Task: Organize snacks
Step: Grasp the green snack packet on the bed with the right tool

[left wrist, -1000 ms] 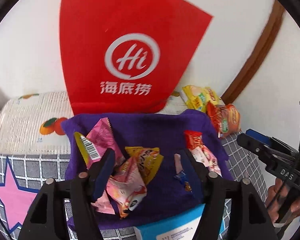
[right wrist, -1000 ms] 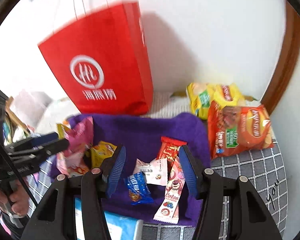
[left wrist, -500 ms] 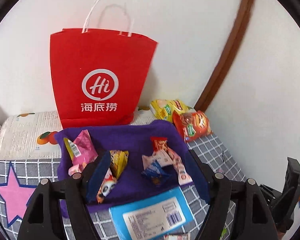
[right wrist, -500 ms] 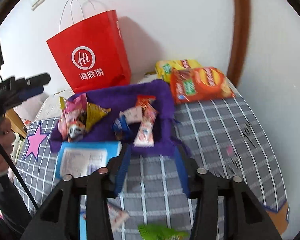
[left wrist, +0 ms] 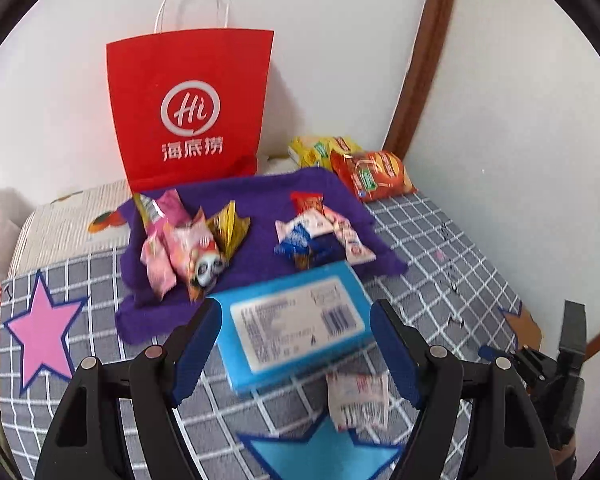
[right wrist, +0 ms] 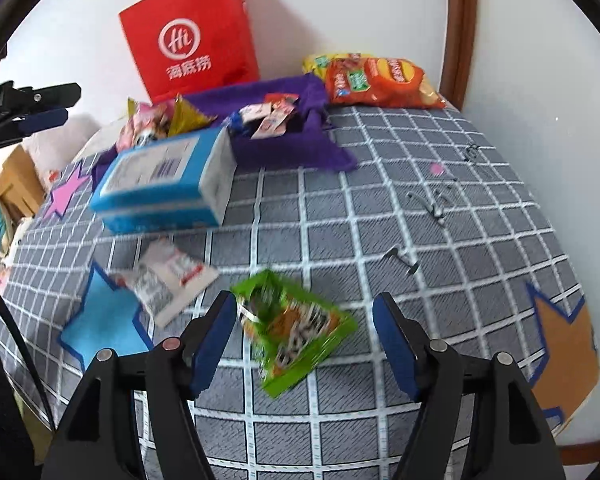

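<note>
Tools both spread, empty: right tool (right wrist: pixel 302 340) frames green packet (right wrist: pixel 296 328) on table (right wrist: pixel 380 216); left tool (left wrist: pixel 296 344) near blue box (left wrist: pixel 296 324). Risk: slick packet likely slides when pinched.

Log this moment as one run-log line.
left claw: open, over blue box | right claw: open, around green packet, not gripped | purple cloth: holds sorted snacks
</note>
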